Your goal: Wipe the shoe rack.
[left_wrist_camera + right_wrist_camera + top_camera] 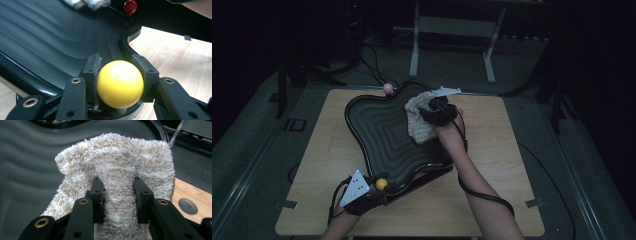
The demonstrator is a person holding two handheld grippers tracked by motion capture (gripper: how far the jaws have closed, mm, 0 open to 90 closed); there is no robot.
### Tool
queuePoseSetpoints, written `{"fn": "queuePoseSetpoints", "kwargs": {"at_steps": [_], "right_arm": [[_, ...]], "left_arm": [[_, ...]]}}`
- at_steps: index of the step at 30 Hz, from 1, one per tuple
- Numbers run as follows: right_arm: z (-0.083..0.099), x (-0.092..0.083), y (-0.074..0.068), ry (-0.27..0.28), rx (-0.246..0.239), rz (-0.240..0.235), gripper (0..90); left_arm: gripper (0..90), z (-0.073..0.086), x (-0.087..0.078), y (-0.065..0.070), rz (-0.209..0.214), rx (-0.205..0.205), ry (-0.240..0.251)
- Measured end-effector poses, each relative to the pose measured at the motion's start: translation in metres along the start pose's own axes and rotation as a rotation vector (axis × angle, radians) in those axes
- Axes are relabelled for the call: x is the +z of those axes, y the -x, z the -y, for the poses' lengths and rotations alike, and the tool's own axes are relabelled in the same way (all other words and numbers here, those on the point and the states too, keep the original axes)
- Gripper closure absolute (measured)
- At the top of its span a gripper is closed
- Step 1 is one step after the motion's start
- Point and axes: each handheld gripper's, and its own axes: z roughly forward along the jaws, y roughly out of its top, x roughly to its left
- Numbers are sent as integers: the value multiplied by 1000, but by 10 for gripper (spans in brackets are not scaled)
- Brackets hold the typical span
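The black tray point(377, 130) is steadied by the left gripper point(120, 85), clamped on its yellow knob point(120, 83) at the table's near edge. The fluffy cloth point(117, 177), pinched by the right gripper point(118, 197), is pressed at the tray's far right corner; if rubbed hard, the tray could be twisted off the knob grip.

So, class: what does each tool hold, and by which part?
Left tool: the tray's yellow knob, gripped across its sides. Right tool: the fluffy cloth, pinched at a bunched fold.

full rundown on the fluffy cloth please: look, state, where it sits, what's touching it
The cloth is cream-white, shaggy like plush microfibre, bunched and folded rather than flat. It lies on the far right part of the black ridged tray, near the rim. The right gripper has its jaws shut on a raised fold of it, pile bulging out past the pads. Its underside rests on the tray; whether it is partly lifted can't be told.
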Motion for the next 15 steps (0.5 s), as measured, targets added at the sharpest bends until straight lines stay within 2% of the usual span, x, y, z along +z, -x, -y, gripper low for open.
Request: {"fn": "queuePoseSetpoints", "kwargs": {"at_steps": [6, 15], "right_arm": [[14, -8, -2, -20, 13, -12, 666], [32, -20, -4, -49, -8, -11, 667]], "left_arm": [[595, 0, 0, 0, -2, 0, 0], [595, 0, 0, 0, -2, 0, 1]]}}
